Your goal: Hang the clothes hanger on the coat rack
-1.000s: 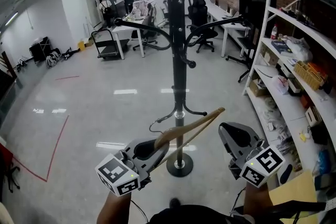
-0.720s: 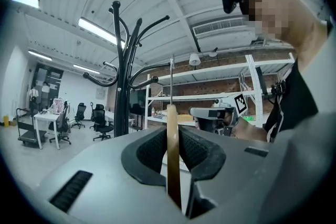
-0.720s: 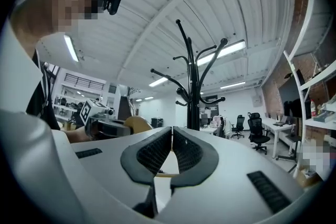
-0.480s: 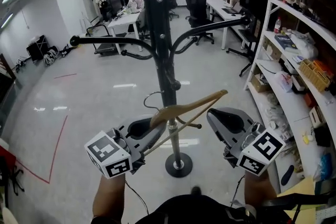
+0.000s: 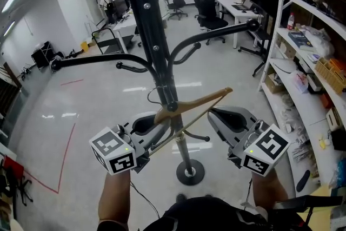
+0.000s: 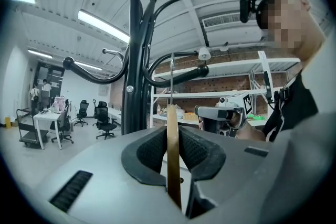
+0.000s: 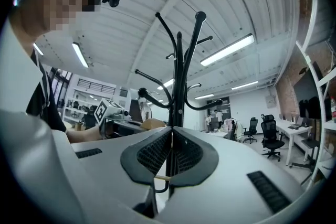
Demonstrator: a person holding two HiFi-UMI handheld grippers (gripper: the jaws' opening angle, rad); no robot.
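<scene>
The left gripper (image 6: 172, 134) is closed on the wooden clothes hanger (image 5: 201, 102), whose flat arm is pinched edge-on between the ribbed pads (image 6: 152, 150). The right gripper (image 7: 172, 135) is seen with its jaws brought together at the tips, and nothing is clamped between them. Both grippers are held low in front of the coat rack (image 5: 153, 43), the left one just left of its pole and the right one just right of it. The hanger is carried slanting across the front of the pole, below the rack's lower curved arms, with its free end raised to the right of the pole. Its thin wire hook (image 5: 153, 96) is seen just beside the pole; whether it touches cannot be told. No arm of the rack is hooked yet.
</scene>
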